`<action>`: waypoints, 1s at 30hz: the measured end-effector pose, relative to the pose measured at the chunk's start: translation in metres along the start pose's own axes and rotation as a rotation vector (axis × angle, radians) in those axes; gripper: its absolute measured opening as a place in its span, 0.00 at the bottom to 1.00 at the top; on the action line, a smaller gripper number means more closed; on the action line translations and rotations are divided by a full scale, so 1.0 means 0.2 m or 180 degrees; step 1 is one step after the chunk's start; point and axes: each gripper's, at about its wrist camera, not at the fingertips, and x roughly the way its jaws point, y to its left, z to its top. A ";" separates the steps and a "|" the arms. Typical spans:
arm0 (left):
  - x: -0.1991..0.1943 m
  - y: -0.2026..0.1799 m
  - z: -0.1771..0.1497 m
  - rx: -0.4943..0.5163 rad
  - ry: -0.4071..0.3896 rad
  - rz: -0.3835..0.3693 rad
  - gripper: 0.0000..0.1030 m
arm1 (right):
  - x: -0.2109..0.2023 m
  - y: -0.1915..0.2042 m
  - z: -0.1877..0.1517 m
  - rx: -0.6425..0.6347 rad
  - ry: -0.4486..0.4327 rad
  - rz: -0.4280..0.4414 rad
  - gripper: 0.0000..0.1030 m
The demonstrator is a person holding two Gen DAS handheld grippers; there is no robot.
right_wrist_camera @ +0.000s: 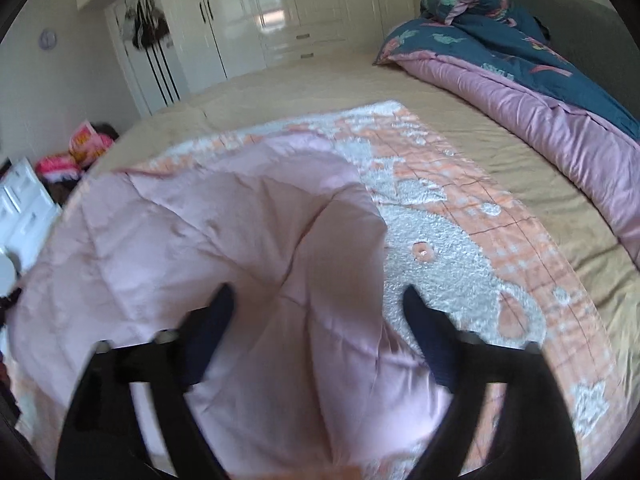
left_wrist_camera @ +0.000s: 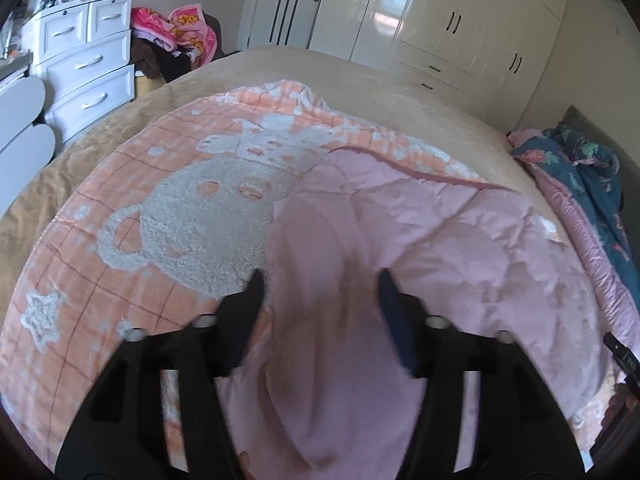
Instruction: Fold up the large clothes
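On the bed (right_wrist_camera: 520, 168) the peach blanket (left_wrist_camera: 132, 264) looks about 1 fold in, its pink underside flipped partway across, and both the left gripper (left_wrist_camera: 320, 284) and right gripper (right_wrist_camera: 316, 300) stand wide open astride that flap, gripping nothing.

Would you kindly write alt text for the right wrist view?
The right gripper, fingers spread, straddles a raised fold of the pink quilted blanket, whose peach bear-print side lies flat on a beige bed. A blue floral duvet is bunched behind, before white wardrobes.
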 end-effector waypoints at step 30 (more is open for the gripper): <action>-0.54 -0.13 -0.28 0.0217 -0.0120 -0.0075 0.91 | -0.69 0.11 -0.18 -0.0048 -0.0419 0.0403 0.96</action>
